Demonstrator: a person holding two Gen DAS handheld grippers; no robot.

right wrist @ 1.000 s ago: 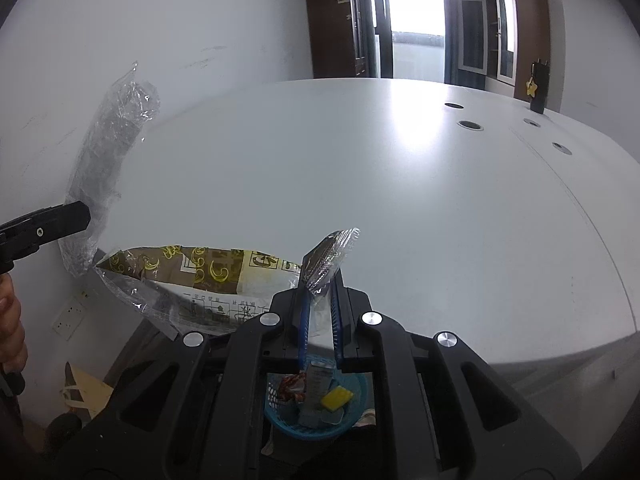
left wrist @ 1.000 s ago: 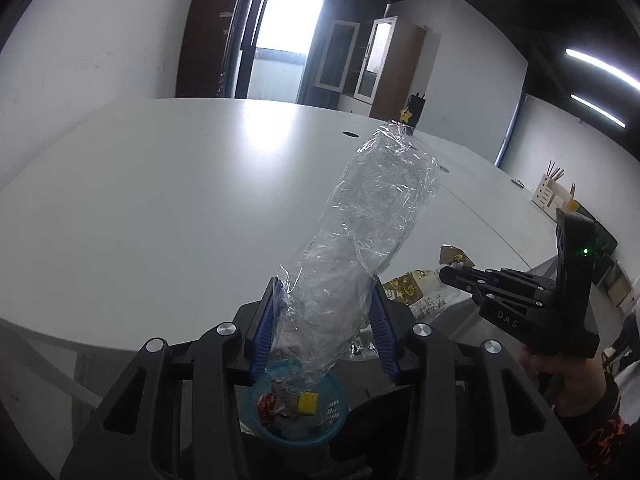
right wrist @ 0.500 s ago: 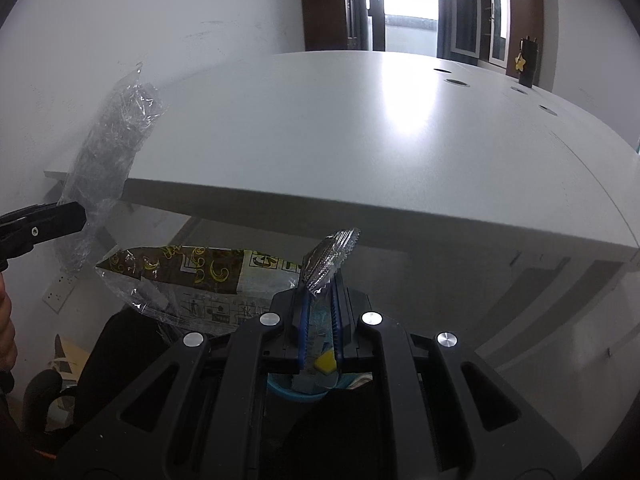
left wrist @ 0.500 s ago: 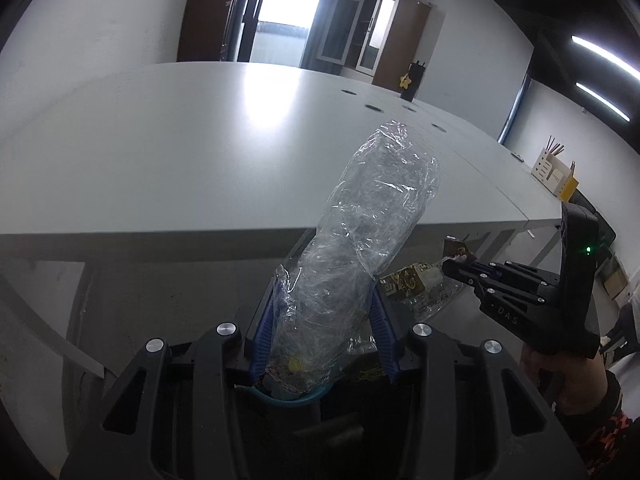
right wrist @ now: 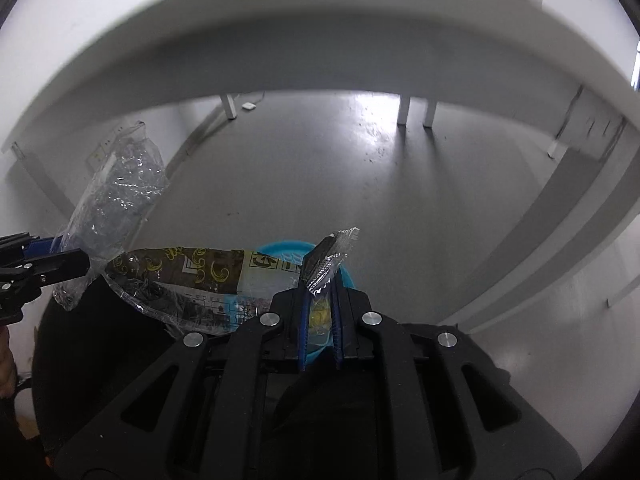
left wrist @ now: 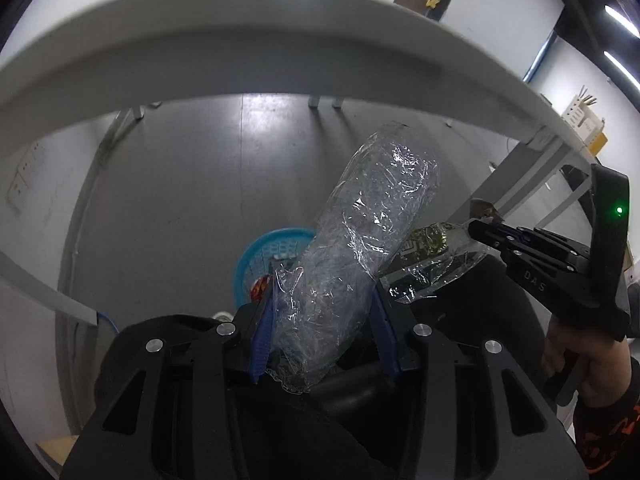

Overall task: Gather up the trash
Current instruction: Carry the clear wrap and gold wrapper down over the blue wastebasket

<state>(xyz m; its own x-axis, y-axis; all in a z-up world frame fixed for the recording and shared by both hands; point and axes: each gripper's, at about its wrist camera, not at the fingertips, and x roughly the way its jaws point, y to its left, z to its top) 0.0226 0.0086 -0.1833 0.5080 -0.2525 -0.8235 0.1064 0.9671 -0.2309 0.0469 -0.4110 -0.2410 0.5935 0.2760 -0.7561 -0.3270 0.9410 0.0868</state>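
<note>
left gripper (left wrist: 324,320): clamped on crumpled clear plastic bag (left wrist: 360,240)
right gripper (right wrist: 320,304): pinching brown snack wrapper (right wrist: 200,270)
blue basket (left wrist: 264,256): on floor, under both

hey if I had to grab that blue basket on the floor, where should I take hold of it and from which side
Take the blue basket by its rim, coming straight down from above. It stands upright and open-topped, its thin rim exposed on the left in the left wrist view. The clear plastic bag in the left gripper covers the right side. Both grippers are full; the right gripper pinches the brown wrapper.
</note>
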